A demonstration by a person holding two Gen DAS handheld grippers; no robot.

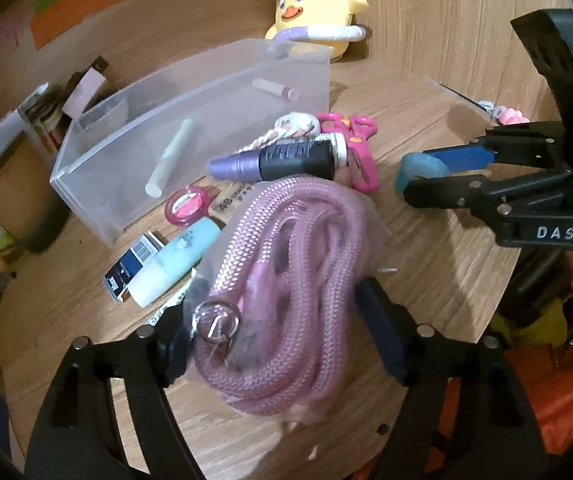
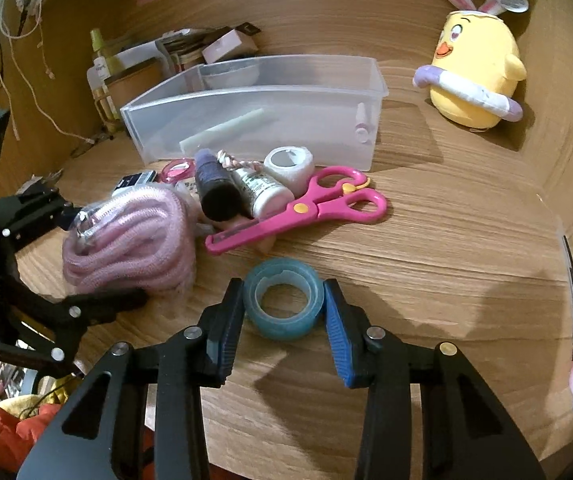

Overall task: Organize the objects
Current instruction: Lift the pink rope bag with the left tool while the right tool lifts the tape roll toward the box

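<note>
Bagged pink braided rope coil (image 1: pixel 286 276) sits between left gripper (image 1: pixel 282 320) pads, both pressing the crinkly bag. Right gripper (image 2: pixel 284 312) clamps translucent blue tape roll (image 2: pixel 283 304) flat on wood-grain table (image 2: pixel 446 240). Frosted plastic bin (image 2: pixel 254 92) far, pink scissors (image 2: pixel 298 208) between.

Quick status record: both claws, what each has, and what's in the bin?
left claw: around the bagged pink rope; grip unclear
right claw: shut on the blue tape roll, roll on the table
clear bin: holds a pale stick and a small tube
pink scissors: on table, outside bin
</note>
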